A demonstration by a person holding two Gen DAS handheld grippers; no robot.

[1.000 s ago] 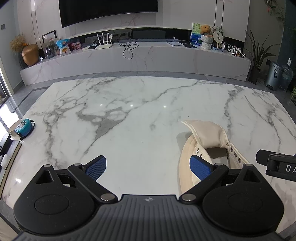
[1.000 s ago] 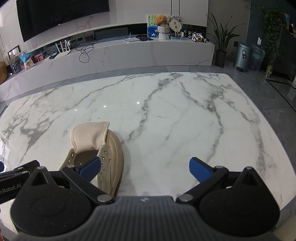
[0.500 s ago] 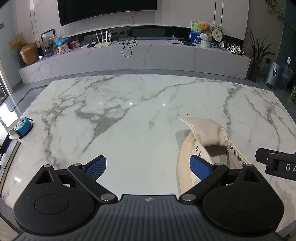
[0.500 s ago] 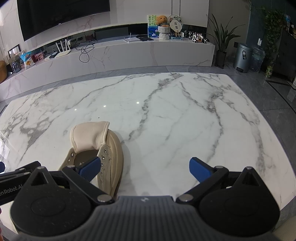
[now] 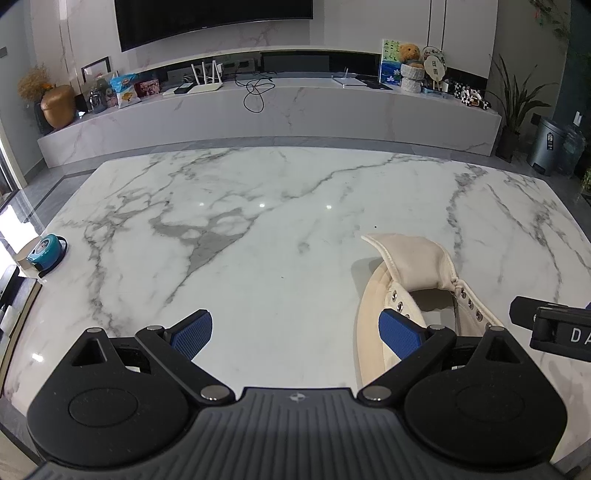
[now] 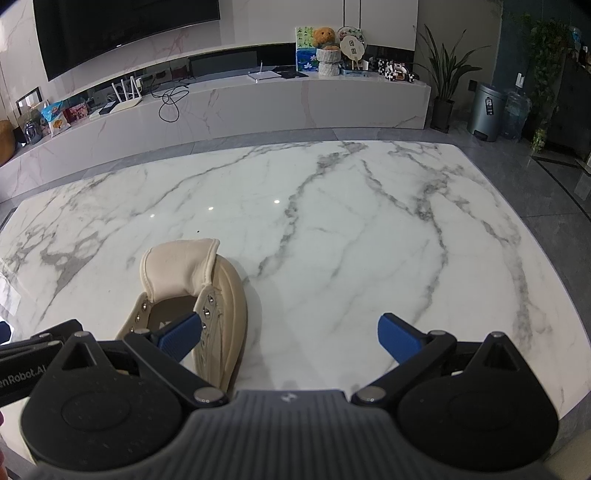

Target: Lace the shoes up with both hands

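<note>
Marble table [image 5: 258, 258], tape roll [image 5: 46, 250] (left edge), TV [image 5: 207, 18]

Cream shoe [image 5: 410, 266] with silver eyelets [image 5: 399, 305], grey-veined white marble table [image 5: 258, 258], blue-padded black jaws.

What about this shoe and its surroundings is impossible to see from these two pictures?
- Heel end of the shoe: hidden in both views behind the wide-open left gripper and right gripper.
- Shoelace: none visible in either view; whether one lies below the frame cannot be told.
- Eyelets: lower ones covered by a blue finger, right wrist view.
- Blue object at the table edge: too small to identify, left wrist view.
</note>
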